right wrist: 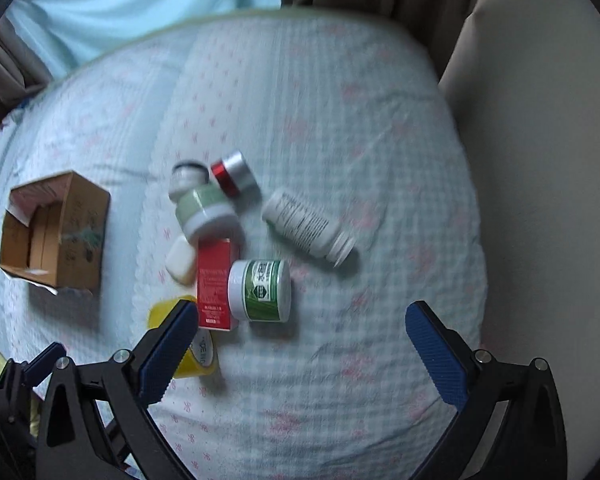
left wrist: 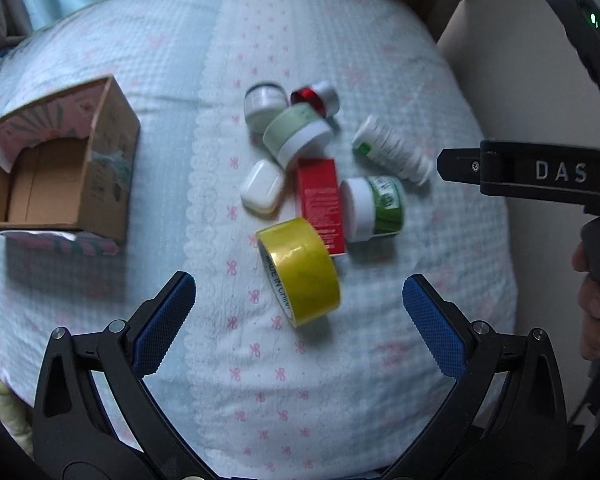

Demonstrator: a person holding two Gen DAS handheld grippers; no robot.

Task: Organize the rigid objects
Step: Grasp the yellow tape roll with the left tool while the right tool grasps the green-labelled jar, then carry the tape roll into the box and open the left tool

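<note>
Rigid objects lie in a loose cluster on a pale blue quilt (left wrist: 148,60) with pink bow prints. Seen from the left wrist view, the left gripper (left wrist: 299,308) hangs above the quilt with its blue-padded jaws spread wide and nothing between them.

Far to the left of that claw, and ahead of it, sits an open cardboard box (left wrist: 100,168), well apart from the cluster. Just ahead of the claw's gap, nearest to it, is a yellow tape roll (left wrist: 300,272) lying tilted on its side. Beyond the roll to the left rests a small white case (left wrist: 262,186). A red carton (left wrist: 320,200) lies flat beside that case, its near end touching the roll. Further ahead, a pale green jar (left wrist: 296,132) leans against a white jar with a dark lid (left wrist: 264,104), with a red-and-silver jar (left wrist: 316,98) just beside them. To the right of the carton and touching it, a green-labelled white tub (left wrist: 374,208) lies on its side. Ahead of the tub and further right, a white bottle (left wrist: 392,150) lies slanted.

The right gripper (right wrist: 302,338) also stands wide open and empty; in its own view the tub (right wrist: 260,290) lies ahead of its left finger (right wrist: 168,354), which covers part of the roll (right wrist: 198,354).
</note>
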